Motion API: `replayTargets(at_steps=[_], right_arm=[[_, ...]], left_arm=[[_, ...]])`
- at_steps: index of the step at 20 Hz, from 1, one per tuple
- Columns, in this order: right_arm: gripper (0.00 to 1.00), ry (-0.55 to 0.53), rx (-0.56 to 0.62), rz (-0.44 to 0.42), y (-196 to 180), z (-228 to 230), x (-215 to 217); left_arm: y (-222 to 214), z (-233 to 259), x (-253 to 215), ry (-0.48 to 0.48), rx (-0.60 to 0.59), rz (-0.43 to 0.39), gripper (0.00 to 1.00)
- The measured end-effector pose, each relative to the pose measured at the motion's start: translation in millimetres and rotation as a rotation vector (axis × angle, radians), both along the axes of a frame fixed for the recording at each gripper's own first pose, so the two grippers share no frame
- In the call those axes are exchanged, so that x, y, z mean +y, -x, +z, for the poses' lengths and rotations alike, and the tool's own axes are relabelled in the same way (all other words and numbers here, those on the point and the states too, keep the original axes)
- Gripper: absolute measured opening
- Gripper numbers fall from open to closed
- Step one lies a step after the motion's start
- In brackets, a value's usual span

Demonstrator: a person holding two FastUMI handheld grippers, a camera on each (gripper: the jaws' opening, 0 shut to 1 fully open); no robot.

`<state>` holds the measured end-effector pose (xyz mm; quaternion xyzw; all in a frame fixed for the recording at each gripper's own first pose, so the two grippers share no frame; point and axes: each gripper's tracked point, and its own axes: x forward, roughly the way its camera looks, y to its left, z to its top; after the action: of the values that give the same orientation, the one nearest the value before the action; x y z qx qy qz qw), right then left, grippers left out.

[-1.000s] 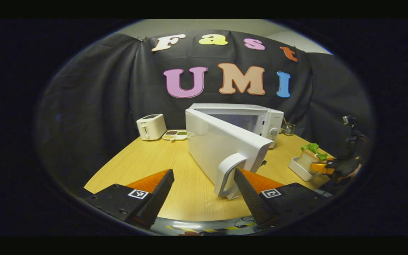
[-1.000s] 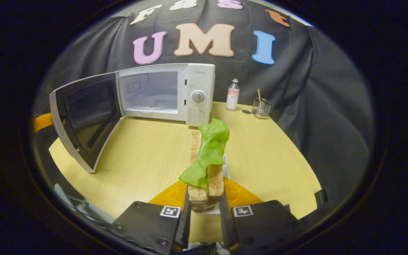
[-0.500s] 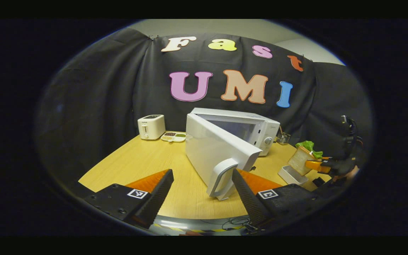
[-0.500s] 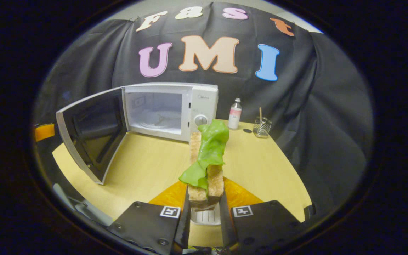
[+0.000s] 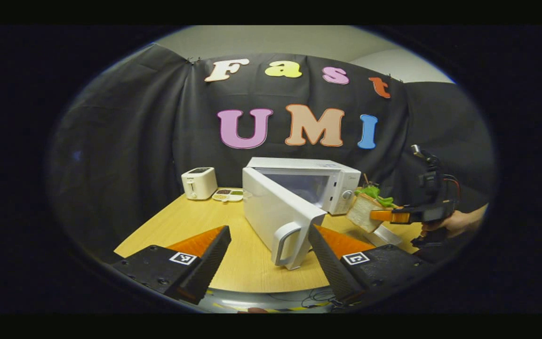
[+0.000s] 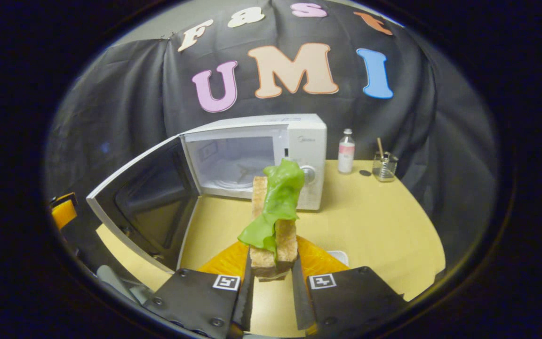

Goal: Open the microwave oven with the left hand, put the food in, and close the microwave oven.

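Microwave door swung wide, sandwich held up in front of the cavity.

In the left gripper view, the left gripper [image 5: 268, 252] stands wide apart, holding nothing, with the door's handle [image 5: 284, 242] between its fingers but clear of them. In the right gripper view, the door [image 6: 146, 207] juts left over the table [image 6: 384, 221] edge; the microwave [image 6: 306, 141] brand mark is too small to read. The right gripper [image 6: 271, 275] pinches the sandwich [image 6: 273, 214]; bare tabletop lies between it and the cavity.
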<state>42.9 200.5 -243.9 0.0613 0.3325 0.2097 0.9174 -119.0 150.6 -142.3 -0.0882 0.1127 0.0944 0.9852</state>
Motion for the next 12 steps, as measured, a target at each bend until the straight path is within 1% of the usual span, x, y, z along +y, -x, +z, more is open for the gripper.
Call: replayTargets(at_steps=[1,2,3,5,7,9,10,12], right_arm=[[0.34,-0.027,0.019,0.002,-3.7,-2.3,10.9],[0.34,-0.051,0.034,0.0,-8.7,-3.5,21.7],[0.39,-0.074,0.047,-0.001,-13.4,-4.4,33.3],[0.39,-0.105,0.081,-0.002,-24.7,-10.9,56.2],[0.39,-0.135,0.112,-0.012,-37.6,-17.6,78.4],[0.39,-0.181,0.153,-0.038,-51.8,-24.8,100.6],[0.33,-0.211,0.18,-0.058,-58.7,-28.6,111.9],[0.33,-0.271,0.225,-0.106,-74.5,-33.0,130.2]], left_arm=[[3.0,1.7,3.1,-0.001,-0.001,0.008,0.96],[5.6,4.1,6.8,0.003,-0.008,0.018,0.94],[7.8,5.9,9.1,0.012,-0.014,0.032,0.96],[13.1,8.6,12.4,0.018,-0.015,0.053,0.96],[17.3,12.5,14.1,0.002,-0.016,0.066,0.96],[19.4,13.1,13.3,0.005,-0.01,0.073,0.96],[21.2,11.6,10.0,0.021,-0.002,0.081,0.96],[25.6,11.1,1.2,0.064,0.001,0.093,0.94]])
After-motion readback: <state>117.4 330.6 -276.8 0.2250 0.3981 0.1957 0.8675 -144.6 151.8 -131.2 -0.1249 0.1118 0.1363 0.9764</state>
